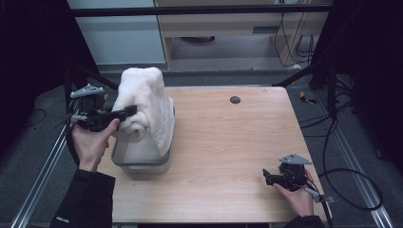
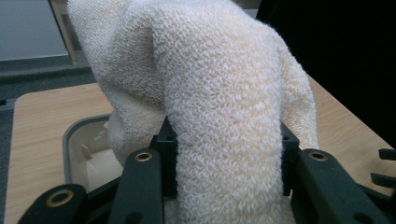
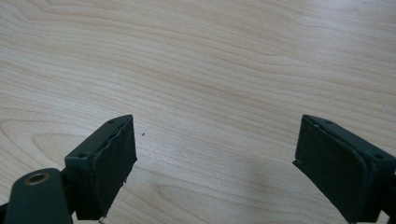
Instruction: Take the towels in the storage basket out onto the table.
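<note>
Left gripper [image 1: 127,112] clamped on a thick fold of cream towel [image 1: 145,102], jaws pressing the terry cloth from both sides, as seen close up in the left gripper view [image 2: 224,154]. Towel [image 2: 210,84] lifted in a tall hump above a grey tub [image 1: 142,164], lower part trailing down into it; tub's pale inside and grey rim [image 2: 70,140] visible to the left of the cloth. Tub standing on the left part of the wooden worktop [image 1: 228,142], near the front edge. Right gripper [image 1: 267,177] held low at the worktop's front right corner, well apart from towel and tub, jaws standing wide apart [image 3: 215,163] with bare wood grain [image 3: 210,70] between them. Small dark round spot [image 1: 235,99] near the far edge of the worktop.
</note>
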Demonstrator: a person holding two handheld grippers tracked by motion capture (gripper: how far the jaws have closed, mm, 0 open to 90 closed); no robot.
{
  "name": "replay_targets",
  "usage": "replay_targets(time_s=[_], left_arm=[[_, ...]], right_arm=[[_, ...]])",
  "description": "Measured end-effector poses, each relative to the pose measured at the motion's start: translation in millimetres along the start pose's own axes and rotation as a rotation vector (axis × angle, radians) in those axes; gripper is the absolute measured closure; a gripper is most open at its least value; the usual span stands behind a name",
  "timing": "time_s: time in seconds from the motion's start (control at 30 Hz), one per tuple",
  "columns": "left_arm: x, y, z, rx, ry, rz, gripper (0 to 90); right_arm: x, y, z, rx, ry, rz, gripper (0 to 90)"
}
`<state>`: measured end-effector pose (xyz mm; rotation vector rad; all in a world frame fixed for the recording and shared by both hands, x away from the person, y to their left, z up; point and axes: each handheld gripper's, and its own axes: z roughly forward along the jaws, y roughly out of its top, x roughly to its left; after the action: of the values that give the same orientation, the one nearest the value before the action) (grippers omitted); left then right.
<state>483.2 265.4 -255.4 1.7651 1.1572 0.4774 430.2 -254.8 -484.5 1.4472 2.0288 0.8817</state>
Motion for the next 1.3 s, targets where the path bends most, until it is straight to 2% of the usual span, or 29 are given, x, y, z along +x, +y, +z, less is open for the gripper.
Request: replay_targets(time_s=[0.17, 0.47, 0.77, 0.87, 0.9, 0.97, 1.3], left_arm=[[-14.2, 5.3, 3.5, 0.000, -0.016, 0.034, 58.1], [-39.4, 11.7, 16.1, -0.001, -0.067, 0.058, 58.1], [-66.3, 12.1, 32.8, 0.015, -0.115, 0.099, 58.0], [-71.0, 11.4, 37.3, 0.017, -0.129, 0.103, 58.0], [-75.8, 10.3, 43.1, 0.020, -0.140, 0.104, 58.0], [-77.3, 9.9, 45.1, 0.023, -0.142, 0.107, 58.0], [-98.3, -1.2, 77.5, 0.057, -0.175, 0.124, 57.8]], right_arm=[[-0.7, 0.3, -0.8, -0.005, 0.001, 0.004, 12.4], [-1.4, 0.4, -1.6, -0.011, -0.005, 0.003, 12.2], [-2.4, 0.4, -2.6, -0.017, -0.006, 0.002, 12.1], [-2.9, 0.5, -3.0, -0.020, -0.005, 0.003, 12.1], [-3.5, 0.4, -3.1, -0.019, -0.010, 0.011, 12.1], [-4.0, 0.2, -3.0, -0.020, -0.012, 0.008, 12.1], [-5.9, 0.3, -3.8, -0.024, -0.013, 0.007, 12.0]])
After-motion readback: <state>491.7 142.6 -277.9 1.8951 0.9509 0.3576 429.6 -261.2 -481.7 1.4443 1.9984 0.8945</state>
